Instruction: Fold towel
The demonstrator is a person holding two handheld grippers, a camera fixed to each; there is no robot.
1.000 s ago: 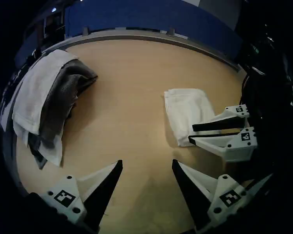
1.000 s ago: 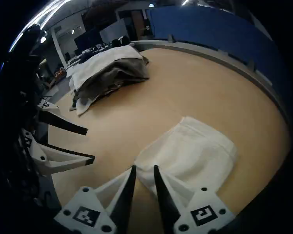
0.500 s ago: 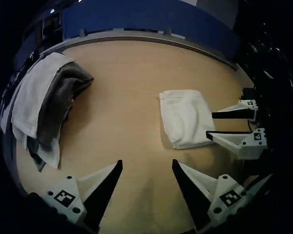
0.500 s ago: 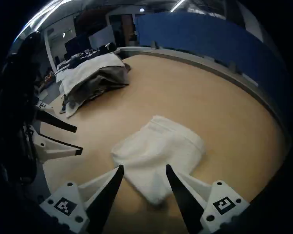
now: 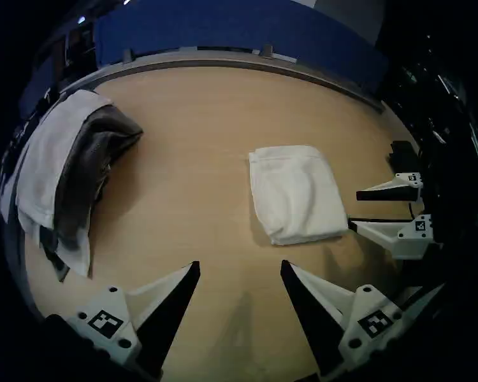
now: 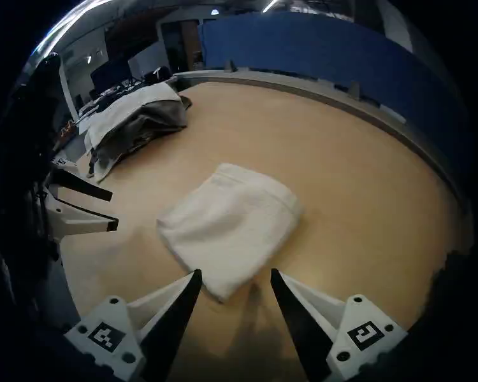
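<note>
Left gripper view: left gripper (image 5: 239,274), fingers spread wide, nothing between them, bare table (image 5: 194,127) ahead. Folded white towel (image 5: 296,194), flat, right of centre, clear tabletop on its far, left and near sides. Right gripper (image 5: 354,209), just beside the towel's right edge, fingers parted and empty; whether a tip touches the cloth cannot be told; the hand behind it is lost in dark. Pile of towels (image 5: 67,178), white over grey-brown, at the left rim, well apart from the folded towel, its outer side draped over the table edge and cut off. Blue partition (image 5: 239,25) along the far rim. Right gripper view: right gripper (image 6: 234,280), fingers wide apart, pressing on nothing; the towel (image 6: 229,223) lies just ahead, its near corner showing between the tips with a gap on either side. Open table (image 6: 366,191) to the right and beyond. Left gripper (image 6: 114,210), at the left, spread, apart from the towel. Pile (image 6: 134,118) at the far left corner; partition (image 6: 334,44) behind; the room past it dim.
</note>
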